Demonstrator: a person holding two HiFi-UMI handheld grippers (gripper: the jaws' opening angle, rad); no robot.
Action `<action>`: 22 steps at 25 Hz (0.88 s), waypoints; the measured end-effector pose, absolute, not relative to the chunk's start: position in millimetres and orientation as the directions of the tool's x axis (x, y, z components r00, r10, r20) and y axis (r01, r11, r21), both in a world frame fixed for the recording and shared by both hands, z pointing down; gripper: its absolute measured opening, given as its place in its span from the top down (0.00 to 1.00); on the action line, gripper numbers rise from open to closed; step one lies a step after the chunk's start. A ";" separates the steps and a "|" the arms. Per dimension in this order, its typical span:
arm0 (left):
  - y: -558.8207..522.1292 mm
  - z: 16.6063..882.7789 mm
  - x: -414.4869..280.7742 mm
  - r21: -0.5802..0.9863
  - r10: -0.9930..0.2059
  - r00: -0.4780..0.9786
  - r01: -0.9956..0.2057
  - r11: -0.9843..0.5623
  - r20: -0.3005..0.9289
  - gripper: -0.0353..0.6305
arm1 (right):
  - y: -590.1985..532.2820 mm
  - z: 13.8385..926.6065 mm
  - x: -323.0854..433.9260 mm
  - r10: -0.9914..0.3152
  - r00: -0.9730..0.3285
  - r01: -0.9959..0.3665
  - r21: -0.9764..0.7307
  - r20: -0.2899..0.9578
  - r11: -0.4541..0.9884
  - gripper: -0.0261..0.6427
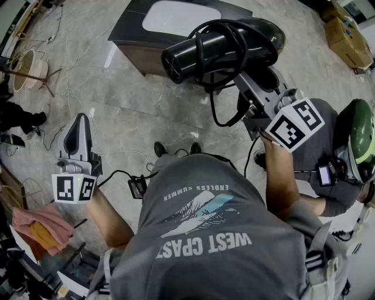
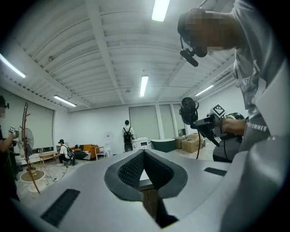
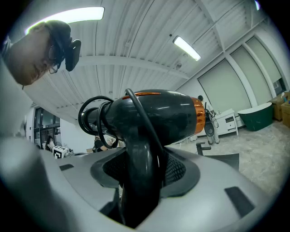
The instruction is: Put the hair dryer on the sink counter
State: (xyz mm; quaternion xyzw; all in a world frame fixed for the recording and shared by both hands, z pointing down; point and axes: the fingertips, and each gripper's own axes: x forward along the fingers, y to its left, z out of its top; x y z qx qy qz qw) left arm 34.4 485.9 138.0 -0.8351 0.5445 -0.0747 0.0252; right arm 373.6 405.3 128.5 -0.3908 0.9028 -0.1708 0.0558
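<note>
A black hair dryer [image 1: 217,50] with its cord looped round the barrel hangs in the air, barrel pointing left. My right gripper [image 1: 259,75] is shut on its handle, and in the right gripper view the handle [image 3: 138,172] fills the space between the jaws under the orange-ringed body [image 3: 156,115]. Just beyond it in the head view stands the sink counter [image 1: 130,36], a dark cabinet with a white basin [image 1: 181,16]. My left gripper [image 1: 81,124] is held low at the left, shut and empty; its pads [image 2: 133,168] meet at the tip. The left gripper view also catches the hair dryer [image 2: 188,110] at the right.
A wooden stand [image 1: 26,67] and cables lie on the marble floor at left, and a pink cloth [image 1: 41,225] at lower left. Cardboard boxes [image 1: 348,41] sit top right. A person in a green helmet [image 1: 360,137] crouches close at right. Other people and a green bathtub [image 2: 163,144] are across the room.
</note>
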 end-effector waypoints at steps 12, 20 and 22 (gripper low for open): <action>495.4 142.9 40.8 -0.125 -0.917 0.385 -0.909 -0.397 0.106 0.92 | 408.8 129.4 376.5 -0.712 -0.702 -0.669 -0.366 0.025 0.646 0.63; 484.6 151.1 35.0 -0.107 -0.912 0.395 -0.908 -0.406 0.107 0.92 | 401.3 132.0 369.7 -0.720 -0.693 -0.674 -0.382 0.031 0.632 0.63; 479.6 153.1 40.1 -0.106 -0.905 0.413 -0.900 -0.422 0.101 0.92 | 402.1 132.5 372.7 -0.726 -0.686 -0.682 -0.376 0.031 0.628 0.63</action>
